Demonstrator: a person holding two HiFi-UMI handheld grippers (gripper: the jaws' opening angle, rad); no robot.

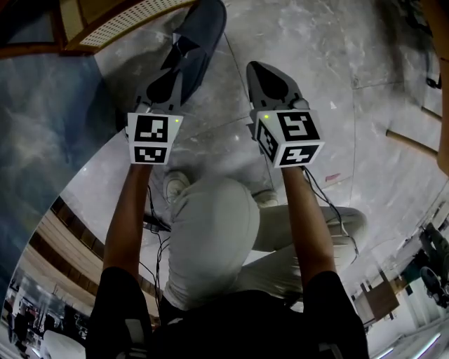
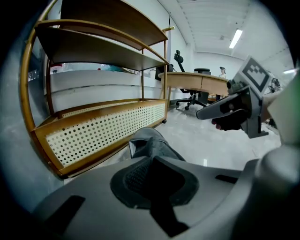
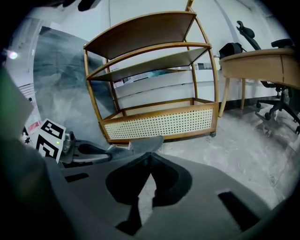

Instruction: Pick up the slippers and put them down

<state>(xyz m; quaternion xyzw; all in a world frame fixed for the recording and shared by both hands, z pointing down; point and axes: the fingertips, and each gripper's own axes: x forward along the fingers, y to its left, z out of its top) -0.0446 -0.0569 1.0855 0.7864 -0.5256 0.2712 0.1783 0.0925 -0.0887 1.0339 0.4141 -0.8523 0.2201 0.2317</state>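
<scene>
One slipper (image 1: 193, 42) is in view, dark grey. It is held out over the pale marble floor (image 1: 316, 63), its toe pointing at the low front of the rack (image 1: 133, 17) and its near end at the tips of the left gripper (image 1: 175, 70). In the left gripper view the slipper (image 2: 152, 145) runs straight ahead from the jaws of the left gripper (image 2: 151, 161), which are pressed almost together, pinching its near edge. There are two grippers, each with one marker cube. The right gripper (image 1: 261, 73) is just beside the left one, level with it and apart from the slipper. Its own view shows the right gripper (image 3: 150, 157) with the jaw tips touching and nothing between them, only floor seen through the gap behind the tips. From there the slipper (image 3: 145, 143) shows just past those tips, off the left gripper (image 3: 105, 152). The one rack (image 3: 159, 122) has three shelves, the lowest fronted by a perforated panel. A wooden desk (image 3: 258, 61) stands to its right.
</scene>
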